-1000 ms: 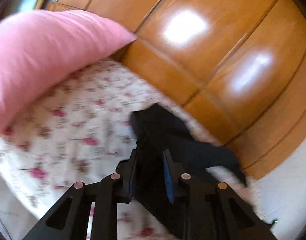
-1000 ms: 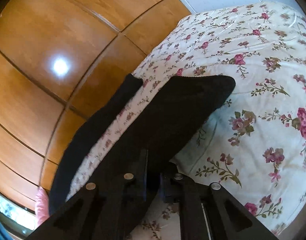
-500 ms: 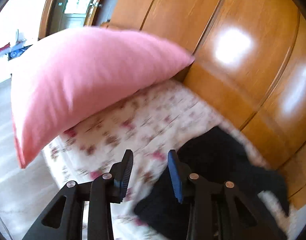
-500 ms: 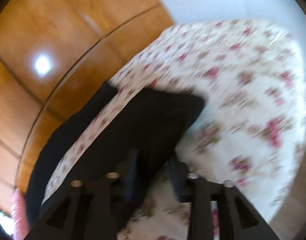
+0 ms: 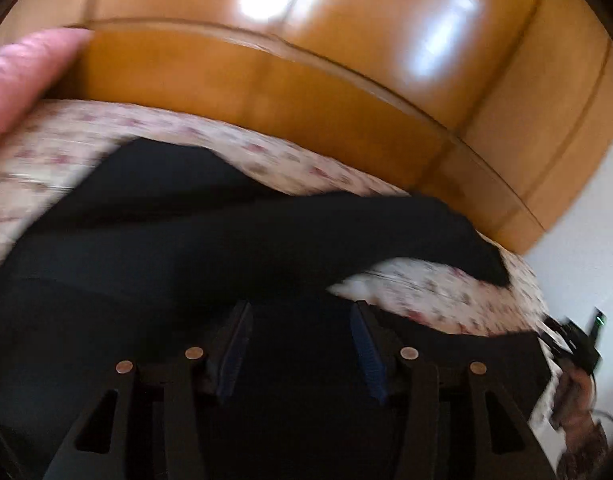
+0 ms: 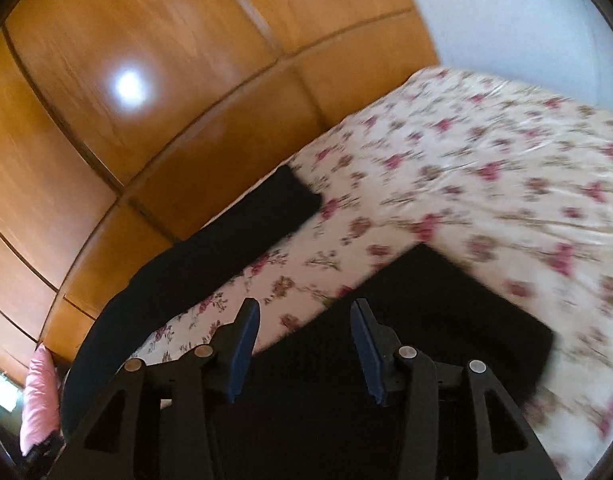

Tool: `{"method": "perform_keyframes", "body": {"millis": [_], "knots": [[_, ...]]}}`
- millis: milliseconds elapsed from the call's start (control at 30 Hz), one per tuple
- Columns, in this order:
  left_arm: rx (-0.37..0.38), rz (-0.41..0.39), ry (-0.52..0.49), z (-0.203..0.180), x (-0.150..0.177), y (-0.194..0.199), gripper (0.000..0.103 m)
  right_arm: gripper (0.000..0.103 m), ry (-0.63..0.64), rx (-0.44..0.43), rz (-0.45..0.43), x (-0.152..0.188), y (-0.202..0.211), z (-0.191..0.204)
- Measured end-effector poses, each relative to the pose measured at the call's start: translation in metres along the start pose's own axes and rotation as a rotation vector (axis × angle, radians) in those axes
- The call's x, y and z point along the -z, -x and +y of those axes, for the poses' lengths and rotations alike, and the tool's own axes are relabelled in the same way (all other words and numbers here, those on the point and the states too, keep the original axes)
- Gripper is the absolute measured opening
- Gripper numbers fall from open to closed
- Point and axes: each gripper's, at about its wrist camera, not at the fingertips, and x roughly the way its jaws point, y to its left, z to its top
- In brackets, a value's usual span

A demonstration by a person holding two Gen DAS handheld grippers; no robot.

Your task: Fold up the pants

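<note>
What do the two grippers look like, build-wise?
Same build on both. Left gripper and right gripper: matte black frames with triangular cutouts, round copper-toned pivot pins, and blue ribbed pads inside each finger. No cables or markings visible.

The left tongs (image 5: pixel 300 344) stand with their jaws spread wide apart, the blue ribbed pads (image 5: pixel 366 354) facing each other across an empty gap, nothing clamped between them. The right tongs (image 6: pixel 304 344) are likewise parted wide, blue pads (image 6: pixel 364 354) bare and gripping nothing. At the far right edge of the left wrist view, the person's right hand (image 5: pixel 578 404) shows blurred.
</note>
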Motion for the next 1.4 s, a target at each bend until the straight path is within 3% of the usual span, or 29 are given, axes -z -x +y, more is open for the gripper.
{"method": "perform_keyframes", "body": {"millis": [100,200,300,367,433,600,633,667,700,733,833,967,1133,1233,1400], "knots": [[0.006,0.04,0.022,-0.015,-0.007,-0.034,0.052,0.048,-0.094,-0.056,0.06,-0.014,-0.039,-0.003],[0.116,0.073,0.221,-0.004,-0.014,-0.063,0.052,0.049,-0.145,-0.09,0.082,-0.028,-0.069,-0.001],[0.135,0.066,0.371,0.005,-0.016,-0.074,0.052,0.062,-0.194,-0.103,0.086,-0.044,-0.094,-0.002],[0.142,0.041,0.41,0.006,-0.017,-0.078,0.052,0.062,-0.208,-0.103,0.085,-0.053,-0.107,-0.001],[0.123,0.027,0.396,0.004,-0.017,-0.082,0.052,0.062,-0.225,-0.093,0.1,-0.06,-0.124,-0.001],[0.008,-0.012,0.241,-0.018,-0.015,-0.09,0.052,0.062,-0.298,-0.098,0.069,-0.074,-0.141,-0.003],[0.003,-0.023,0.235,-0.02,-0.015,-0.091,0.051,0.057,-0.301,-0.092,0.063,-0.076,-0.144,-0.003],[0.005,-0.036,0.24,-0.018,-0.015,-0.091,0.039,0.049,-0.292,-0.077,0.057,-0.078,-0.146,-0.001],[0.011,-0.039,0.253,-0.015,-0.014,-0.093,0.029,0.023,-0.279,-0.065,0.06,-0.079,-0.149,0.0],[0.033,-0.026,0.285,-0.007,-0.013,-0.096,0.016,0.017,-0.276,-0.066,0.072,-0.08,-0.152,0.0],[0.123,-0.027,0.356,0.009,-0.008,-0.094,0.008,0.015,-0.28,-0.073,0.057,-0.08,-0.148,-0.002],[0.191,-0.024,0.304,0.001,-0.001,-0.078,0.007,0.013,-0.241,-0.096,-0.027,-0.09,-0.112,-0.001],[0.316,0.016,0.373,0.011,0.015,-0.074,0.007,0.011,-0.213,-0.1,-0.124,-0.103,-0.054,-0.016],[0.364,0.049,0.377,0.016,0.023,-0.07,0.007,0.011,-0.183,-0.048,-0.102,-0.099,-0.042,-0.029],[0.346,0.078,0.348,0.014,0.031,-0.062,0.007,0.011,-0.265,0.068,-0.003,-0.061,-0.05,-0.067]]}}
